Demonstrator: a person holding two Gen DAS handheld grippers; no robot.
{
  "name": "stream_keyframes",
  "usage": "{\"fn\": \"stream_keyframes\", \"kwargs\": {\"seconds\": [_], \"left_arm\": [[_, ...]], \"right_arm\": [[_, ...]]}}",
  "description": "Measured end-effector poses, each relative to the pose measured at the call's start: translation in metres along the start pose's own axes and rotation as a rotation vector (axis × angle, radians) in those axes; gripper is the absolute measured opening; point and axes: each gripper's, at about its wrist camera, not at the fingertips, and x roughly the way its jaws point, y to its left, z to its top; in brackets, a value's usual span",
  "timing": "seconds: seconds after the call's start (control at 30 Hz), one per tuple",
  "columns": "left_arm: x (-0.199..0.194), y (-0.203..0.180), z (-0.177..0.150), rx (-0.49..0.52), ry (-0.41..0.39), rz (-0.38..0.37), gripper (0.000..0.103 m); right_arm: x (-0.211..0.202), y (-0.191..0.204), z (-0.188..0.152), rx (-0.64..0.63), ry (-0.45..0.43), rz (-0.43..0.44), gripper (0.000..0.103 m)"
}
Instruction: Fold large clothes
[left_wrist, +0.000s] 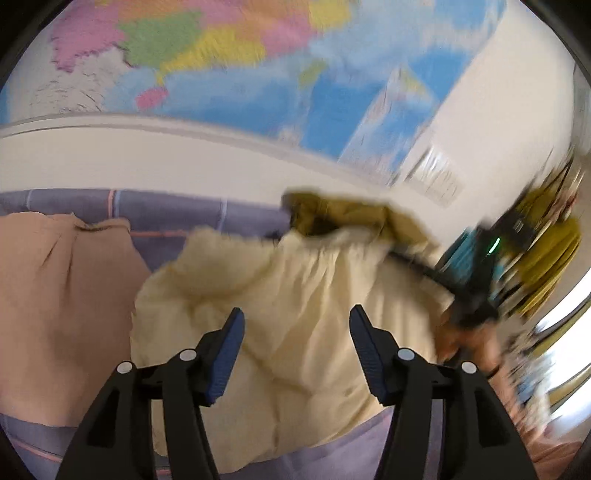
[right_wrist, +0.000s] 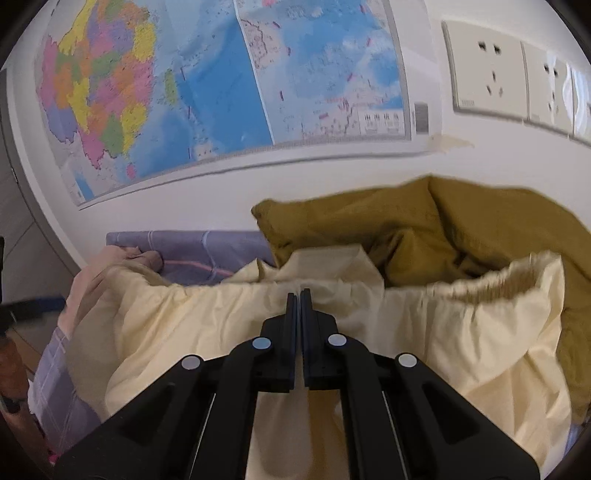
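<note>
A large cream garment (left_wrist: 295, 295) lies crumpled on a purple checked bed sheet (left_wrist: 166, 214). My left gripper (left_wrist: 295, 317) is open above it, fingers spread, holding nothing. In the right wrist view the cream garment (right_wrist: 369, 332) is bunched up, and my right gripper (right_wrist: 300, 293) is shut on a fold of it. The right gripper also shows blurred at the garment's right edge in the left wrist view (left_wrist: 476, 295).
An olive-mustard garment (right_wrist: 461, 229) lies behind the cream one against the wall. A peach garment (left_wrist: 55, 295) lies on the sheet to the left. A wall map (right_wrist: 221, 81) and wall sockets (right_wrist: 487, 70) are behind the bed.
</note>
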Motion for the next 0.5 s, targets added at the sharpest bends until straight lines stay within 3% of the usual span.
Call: {"fn": "stream_keyframes", "kwargs": {"seconds": [0.1, 0.2, 0.27, 0.3, 0.33, 0.37, 0.43, 0.5], "left_arm": [[0.044, -0.002, -0.004, 0.04, 0.1, 0.079, 0.056], [0.093, 0.012, -0.007, 0.038, 0.179, 0.198, 0.05], [0.108, 0.019, -0.007, 0.03, 0.187, 0.226, 0.046], [0.11, 0.018, -0.006, 0.049, 0.169, 0.254, 0.045], [0.11, 0.016, -0.006, 0.061, 0.159, 0.274, 0.044], [0.106, 0.013, -0.008, 0.066, 0.148, 0.278, 0.044], [0.093, 0.007, -0.013, 0.086, 0.108, 0.28, 0.045], [0.059, 0.004, -0.023, 0.119, 0.013, 0.295, 0.05]], "right_arm": [[0.01, 0.003, 0.006, -0.031, 0.004, -0.037, 0.002], [0.032, -0.003, 0.0, -0.016, 0.076, -0.042, 0.002], [0.03, -0.007, -0.003, -0.004, 0.087, -0.021, 0.006], [0.023, -0.009, -0.004, 0.004, 0.083, -0.004, 0.011], [0.01, -0.011, -0.005, 0.012, 0.07, 0.027, 0.027], [-0.002, -0.012, -0.007, 0.012, 0.048, 0.044, 0.051], [-0.048, -0.019, -0.015, 0.0, -0.049, 0.05, 0.069], [-0.086, -0.032, -0.029, -0.002, -0.1, 0.036, 0.07]]}}
